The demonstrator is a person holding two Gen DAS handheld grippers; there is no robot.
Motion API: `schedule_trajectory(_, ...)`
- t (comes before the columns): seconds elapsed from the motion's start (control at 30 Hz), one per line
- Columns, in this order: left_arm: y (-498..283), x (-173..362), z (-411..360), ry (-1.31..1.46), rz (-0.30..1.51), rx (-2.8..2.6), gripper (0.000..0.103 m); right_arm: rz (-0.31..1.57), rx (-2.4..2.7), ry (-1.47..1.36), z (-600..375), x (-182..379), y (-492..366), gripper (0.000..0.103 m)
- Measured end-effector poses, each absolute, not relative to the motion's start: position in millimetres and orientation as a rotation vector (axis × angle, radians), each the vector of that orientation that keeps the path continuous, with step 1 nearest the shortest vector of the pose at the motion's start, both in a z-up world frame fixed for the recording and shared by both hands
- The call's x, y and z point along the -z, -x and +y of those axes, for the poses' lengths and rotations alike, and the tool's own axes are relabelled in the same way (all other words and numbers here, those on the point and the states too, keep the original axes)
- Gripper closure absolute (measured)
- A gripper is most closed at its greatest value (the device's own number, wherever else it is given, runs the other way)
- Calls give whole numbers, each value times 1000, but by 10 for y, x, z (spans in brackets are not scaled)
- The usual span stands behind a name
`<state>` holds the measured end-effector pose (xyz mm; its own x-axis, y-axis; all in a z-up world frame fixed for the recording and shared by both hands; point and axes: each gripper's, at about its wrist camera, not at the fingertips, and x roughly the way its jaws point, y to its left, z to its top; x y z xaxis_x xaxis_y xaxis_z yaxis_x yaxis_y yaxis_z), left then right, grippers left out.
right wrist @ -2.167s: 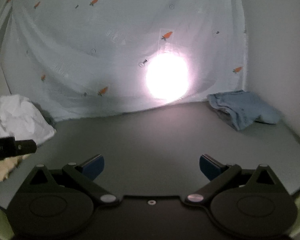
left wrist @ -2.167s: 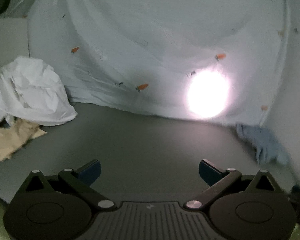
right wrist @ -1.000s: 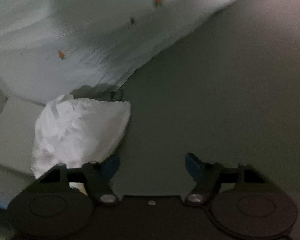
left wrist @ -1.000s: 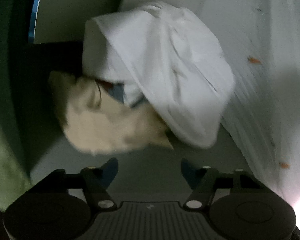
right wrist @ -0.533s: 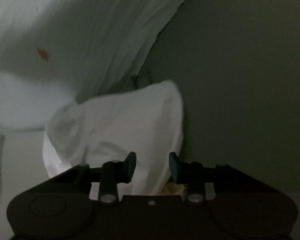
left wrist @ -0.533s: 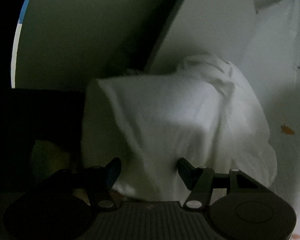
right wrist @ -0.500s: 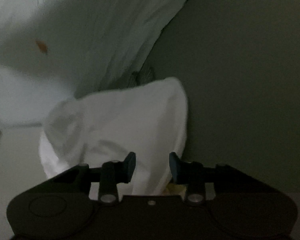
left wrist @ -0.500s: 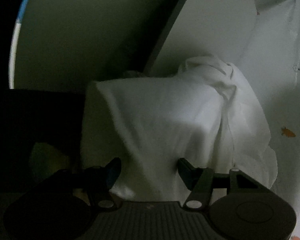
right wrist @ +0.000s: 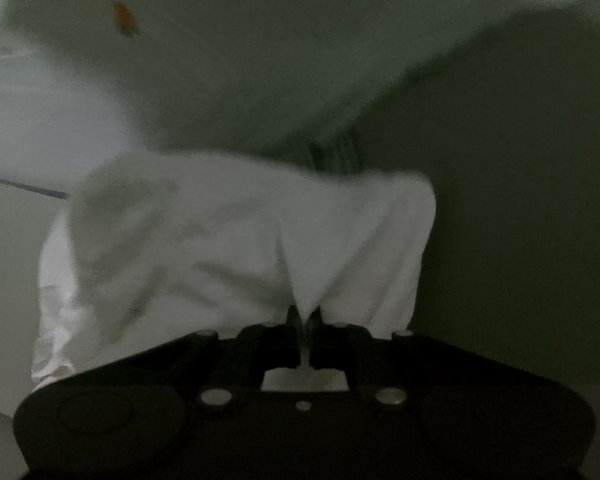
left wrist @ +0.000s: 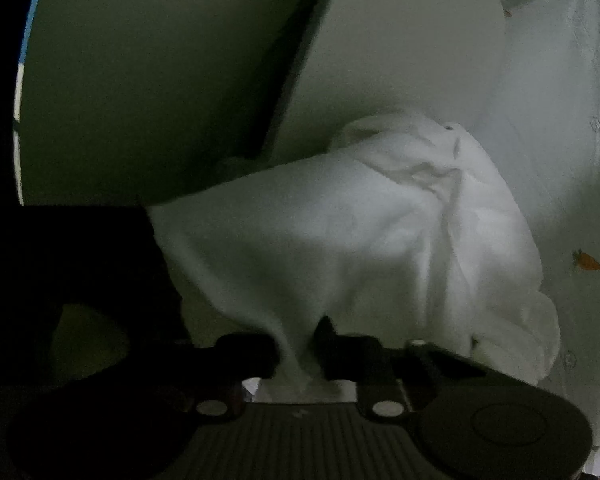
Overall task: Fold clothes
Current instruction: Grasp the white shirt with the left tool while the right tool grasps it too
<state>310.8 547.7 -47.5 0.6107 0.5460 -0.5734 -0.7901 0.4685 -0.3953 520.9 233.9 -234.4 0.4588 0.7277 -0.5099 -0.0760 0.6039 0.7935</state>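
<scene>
A crumpled white garment (left wrist: pixel 360 232) fills the middle of the left wrist view, and it also fills the right wrist view (right wrist: pixel 204 240). My left gripper (left wrist: pixel 298 344) is shut on a pinch of its near edge, with cloth bunched between the jaws. My right gripper (right wrist: pixel 304 332) is shut on another fold of the same garment, which drapes away from the fingers. The cloth hides what lies under it.
A pale sheet with small orange carrot prints (left wrist: pixel 580 160) hangs behind the garment on the right; it also shows in the right wrist view (right wrist: pixel 180 60). A white wall panel (left wrist: pixel 400 60) stands behind. The dark grey tabletop (right wrist: pixel 520 200) shows at the right.
Both grippers moved in to the white garment and closed on it; half a second ago their jaws stood apart around the cloth. The garment's near edge is now pulled up into peaks.
</scene>
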Motion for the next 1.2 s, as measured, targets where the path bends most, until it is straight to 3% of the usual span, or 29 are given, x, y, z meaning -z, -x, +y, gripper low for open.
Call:
schedule_trajectory(0.2, -3334, -401, 4554, 386, 234, -713, 95, 637, -567, -764, 1584, 1358, -4995, 101)
schedule_trajectory(0.47, -3393, -1264, 3315, 335, 25, -455, 95, 165, -501, -609, -36, 76, -4575, 101)
schedule_trajectory(0.6, -3316, -1408, 2456, 319, 1, -260, 94, -15, -390, -588, -1117, -295, -4217, 101)
schedule_trajectory(0.7, -3319, -1222, 1803, 303, 84, -135, 92, -100, -294, -556, -1967, -376, -3861, 101)
schedule_trajectory(0.83, -3391, -480, 1212, 335, 374, -42, 91, 42, -113, -388, -2746, 92, -3317, 100)
schedule_trajectory(0.9, -3529, 146, 1053, 324, 604, -46, 87, 314, -24, -285, -3027, 666, -3165, 92)
schedule_trajectory(1.0, -3633, 1224, 954, 363, 995, -130, 86, 735, 85, -271, -3454, 1689, -2894, 90)
schedule_trajectory(1.13, -3515, 1556, 915, 344, 1043, -140, 76, 945, 183, -416, -3902, 2347, -2288, 86)
schedule_trajectory(1.2, -3463, 1500, 857, 321, 1029, -117, 69, 935, 216, -465, -4109, 2321, -2190, 71)
